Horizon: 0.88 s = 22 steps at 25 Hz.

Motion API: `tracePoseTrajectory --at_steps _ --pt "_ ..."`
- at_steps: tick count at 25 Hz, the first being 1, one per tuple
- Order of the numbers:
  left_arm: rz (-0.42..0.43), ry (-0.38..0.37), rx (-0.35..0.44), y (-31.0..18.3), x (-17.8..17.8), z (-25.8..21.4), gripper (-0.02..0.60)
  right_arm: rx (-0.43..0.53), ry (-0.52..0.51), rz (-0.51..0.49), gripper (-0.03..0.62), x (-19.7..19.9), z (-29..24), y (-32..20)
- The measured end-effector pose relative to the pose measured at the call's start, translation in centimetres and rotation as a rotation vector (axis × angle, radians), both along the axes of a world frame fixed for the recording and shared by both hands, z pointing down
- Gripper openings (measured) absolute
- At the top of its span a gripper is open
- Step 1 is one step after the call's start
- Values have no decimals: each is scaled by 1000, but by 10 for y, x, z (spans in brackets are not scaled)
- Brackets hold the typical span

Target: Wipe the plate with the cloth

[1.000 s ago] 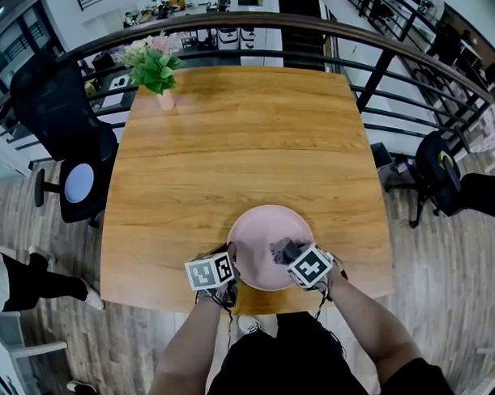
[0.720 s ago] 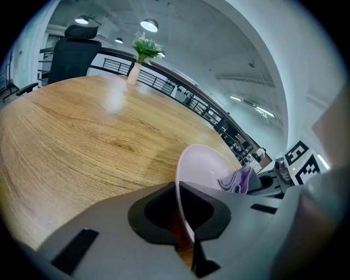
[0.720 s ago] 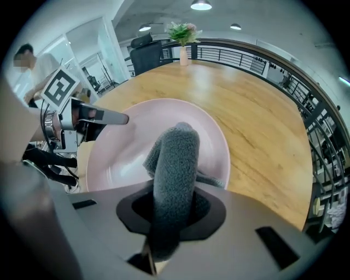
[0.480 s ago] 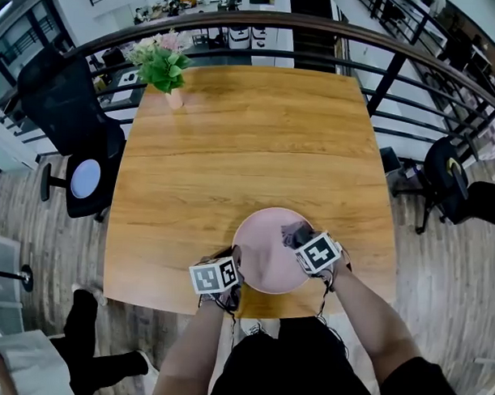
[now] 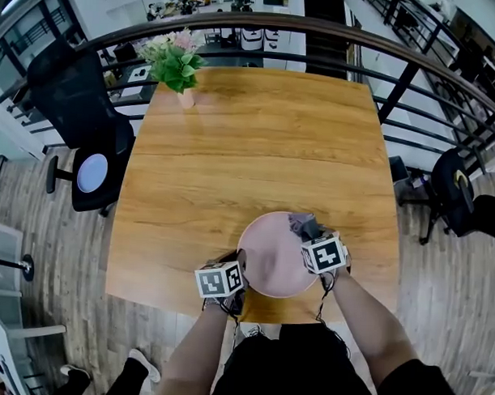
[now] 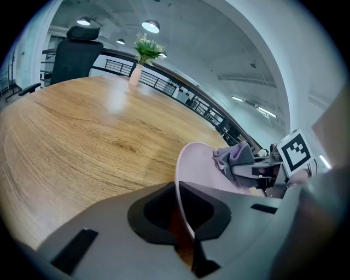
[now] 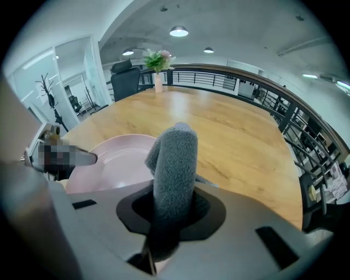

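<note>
Head view: cloth (image 5: 301,226) at plate (image 5: 266,252) rim

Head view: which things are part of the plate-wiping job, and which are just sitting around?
Job: pink plate; grey cloth; left hand-held gripper, shut on the plate's rim; right hand-held gripper, shut on the cloth.
Idle: flower vase; black chair; railing.

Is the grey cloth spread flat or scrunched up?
Scrunched up: the grey fleece cloth stands in a thick folded wad pinched in the right gripper.

One plate (image 5: 265,264), one cloth (image 5: 299,225), one vase (image 5: 186,98)
</note>
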<state>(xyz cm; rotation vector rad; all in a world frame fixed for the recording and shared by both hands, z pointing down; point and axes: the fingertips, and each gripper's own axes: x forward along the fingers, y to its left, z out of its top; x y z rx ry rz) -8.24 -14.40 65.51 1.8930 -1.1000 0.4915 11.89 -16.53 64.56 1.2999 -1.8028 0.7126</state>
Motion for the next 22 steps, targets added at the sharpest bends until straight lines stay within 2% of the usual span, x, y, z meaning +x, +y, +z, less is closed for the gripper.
tracePoseTrajectory --at_steps 6,10,12,14,19,22 --pt "-1 7 9 -1 -2 -3 35 65 -72 26 74 2 -20 -8" --pt "-1 48 54 1 -3 -9 45 178 -186 25 73 2 -51 -12" --pt "-15 51 119 0 -13 -18 104 253 -222 11 74 2 -72 -12" --pt "-19 23 209 -2 -27 -33 121 327 -233 -9 74 2 -94 -10" --pt "-1 -55 457 -6 -57 -103 115 472 -244 -32 74 -6 -144 3" --pt "-7 -94 607 -6 -72 -158 75 523 -258 -34 74 -16 -171 10"
